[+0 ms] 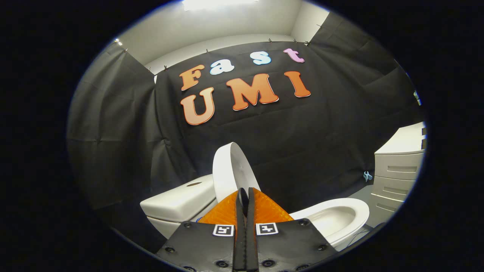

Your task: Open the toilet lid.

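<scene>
White and glossy, the toilet lid (230, 170) is standing raised just beyond your gripper (245, 196), leaning back toward the boxy tank (177, 202) on the left. You're keeping the fingers pressed together with basically no gap, and I can't tell if they're touching the lid's edge or gripping anything. Off to the right the oval bowl (340, 217) is sitting open, smooth inside. Farther right, a pale drawer cabinet (401, 170) is standing.
</scene>
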The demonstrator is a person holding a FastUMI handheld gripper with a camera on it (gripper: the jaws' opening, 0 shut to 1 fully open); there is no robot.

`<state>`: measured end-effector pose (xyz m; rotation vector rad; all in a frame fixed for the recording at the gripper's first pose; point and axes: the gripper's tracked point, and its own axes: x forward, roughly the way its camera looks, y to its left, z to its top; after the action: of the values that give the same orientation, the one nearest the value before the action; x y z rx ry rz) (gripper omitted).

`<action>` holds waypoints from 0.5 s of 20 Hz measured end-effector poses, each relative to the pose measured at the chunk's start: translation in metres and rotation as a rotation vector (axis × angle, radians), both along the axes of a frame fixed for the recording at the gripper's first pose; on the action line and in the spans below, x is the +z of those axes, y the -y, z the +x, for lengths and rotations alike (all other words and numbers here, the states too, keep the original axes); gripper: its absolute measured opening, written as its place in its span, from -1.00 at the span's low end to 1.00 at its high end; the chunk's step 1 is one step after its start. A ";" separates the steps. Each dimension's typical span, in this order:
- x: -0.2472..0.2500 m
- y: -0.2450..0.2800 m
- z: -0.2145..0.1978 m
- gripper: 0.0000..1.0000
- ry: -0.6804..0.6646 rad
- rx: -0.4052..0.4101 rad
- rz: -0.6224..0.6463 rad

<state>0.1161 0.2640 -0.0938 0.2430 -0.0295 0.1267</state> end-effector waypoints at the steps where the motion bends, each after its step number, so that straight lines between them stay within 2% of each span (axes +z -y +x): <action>1: 0.002 -0.006 0.001 -0.85 -0.002 0.008 -0.015; 10: 0.000 -0.032 -0.002 -0.84 -0.005 0.035 -0.082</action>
<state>0.1142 0.2965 -0.0936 0.1624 -0.0154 0.1621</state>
